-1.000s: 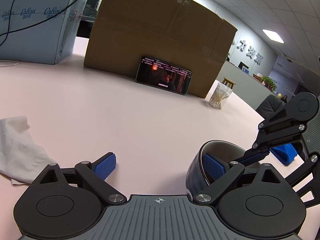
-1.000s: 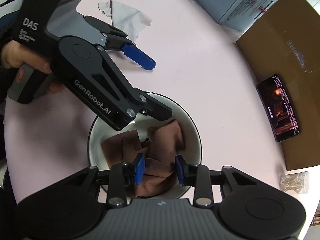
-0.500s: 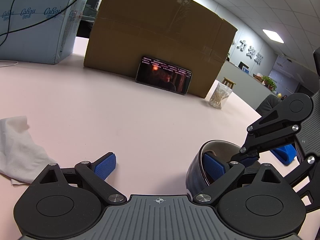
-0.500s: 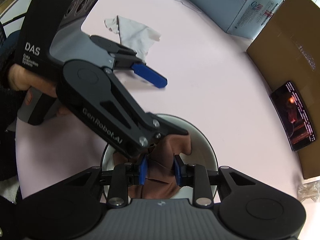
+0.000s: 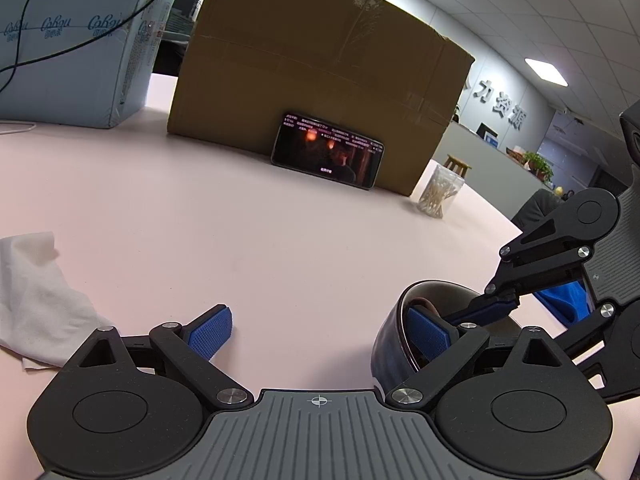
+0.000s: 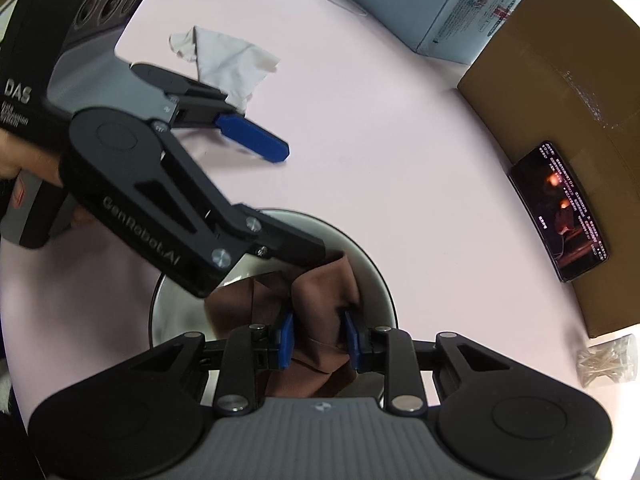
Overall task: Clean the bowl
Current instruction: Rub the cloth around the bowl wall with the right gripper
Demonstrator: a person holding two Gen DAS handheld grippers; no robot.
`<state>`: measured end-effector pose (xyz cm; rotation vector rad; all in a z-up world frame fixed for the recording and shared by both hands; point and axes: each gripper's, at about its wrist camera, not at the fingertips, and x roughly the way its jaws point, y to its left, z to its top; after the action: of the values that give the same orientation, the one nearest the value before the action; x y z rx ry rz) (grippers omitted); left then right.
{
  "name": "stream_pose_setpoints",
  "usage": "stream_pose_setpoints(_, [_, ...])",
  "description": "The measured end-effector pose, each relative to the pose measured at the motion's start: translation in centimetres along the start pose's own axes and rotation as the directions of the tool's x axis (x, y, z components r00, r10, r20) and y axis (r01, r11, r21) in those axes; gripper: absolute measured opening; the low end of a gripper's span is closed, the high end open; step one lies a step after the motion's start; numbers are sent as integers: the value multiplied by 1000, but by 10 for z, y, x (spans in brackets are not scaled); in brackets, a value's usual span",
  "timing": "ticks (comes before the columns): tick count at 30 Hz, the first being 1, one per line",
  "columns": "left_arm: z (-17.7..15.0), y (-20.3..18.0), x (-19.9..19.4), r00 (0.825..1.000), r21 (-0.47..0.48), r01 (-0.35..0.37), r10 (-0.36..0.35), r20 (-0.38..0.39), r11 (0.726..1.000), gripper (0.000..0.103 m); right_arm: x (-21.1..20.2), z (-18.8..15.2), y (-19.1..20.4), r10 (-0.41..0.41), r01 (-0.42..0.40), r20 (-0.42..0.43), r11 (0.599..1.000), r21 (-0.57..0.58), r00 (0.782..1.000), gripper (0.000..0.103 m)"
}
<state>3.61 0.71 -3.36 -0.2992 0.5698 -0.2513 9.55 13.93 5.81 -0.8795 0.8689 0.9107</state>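
On the pink tabletop (image 6: 400, 152), near its front edge, sits the bowl (image 6: 382, 280), dark glazed outside and pale inside, with a brown cloth (image 6: 320, 292) bunched in it. Your right gripper (image 6: 318, 338) has its fingers closed on a fold of that cloth, pinching it from both sides just above the bowl's floor. Your left gripper (image 5: 320, 328) stands wide open: one blue finger (image 5: 426, 334) reaches down inside the bowl against its wall, while the other (image 5: 210, 330) lies well out over bare tabletop, so nothing is clamped.

Judge the bowl as stiff, smooth ceramic or the like: fairly heavy for its size, slick on the glaze, and likely to chip if knocked against the metal linkage. It will probably skate or spin on this smooth surface once you rub inside it. The rim is the sensible place to hold, one finger inside and one outside the wall, closing gently so the pads grip rather than slide.

The cloth is soft and limp; it will drag and fold instead of pushing, so keep a thick bunch between the fingers and press it down against the wall as you wipe.

A crumpled white tissue (image 5: 36, 292) lies to the left, and a phone (image 5: 328, 156) leans on the cardboard box (image 5: 320, 64) well beyond.
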Motion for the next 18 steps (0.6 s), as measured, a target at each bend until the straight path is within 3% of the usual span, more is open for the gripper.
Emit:
stream_pose_setpoints(8, [0, 1, -1, 1000, -1, 1, -1, 0, 1000, 96, 5, 4, 2, -6, 6, 46, 1000, -1, 999, 25])
stream_pose_setpoints(10, [0, 1, -1, 1000, -1, 1, -1, 0, 1000, 96, 6, 4, 0, -21, 20, 39, 1000, 4, 999, 19])
stream_pose_setpoints(18, [0, 1, -1, 1000, -1, 1, -1, 0, 1000, 96, 4, 2, 6, -49, 48, -17, 998, -45, 999, 16])
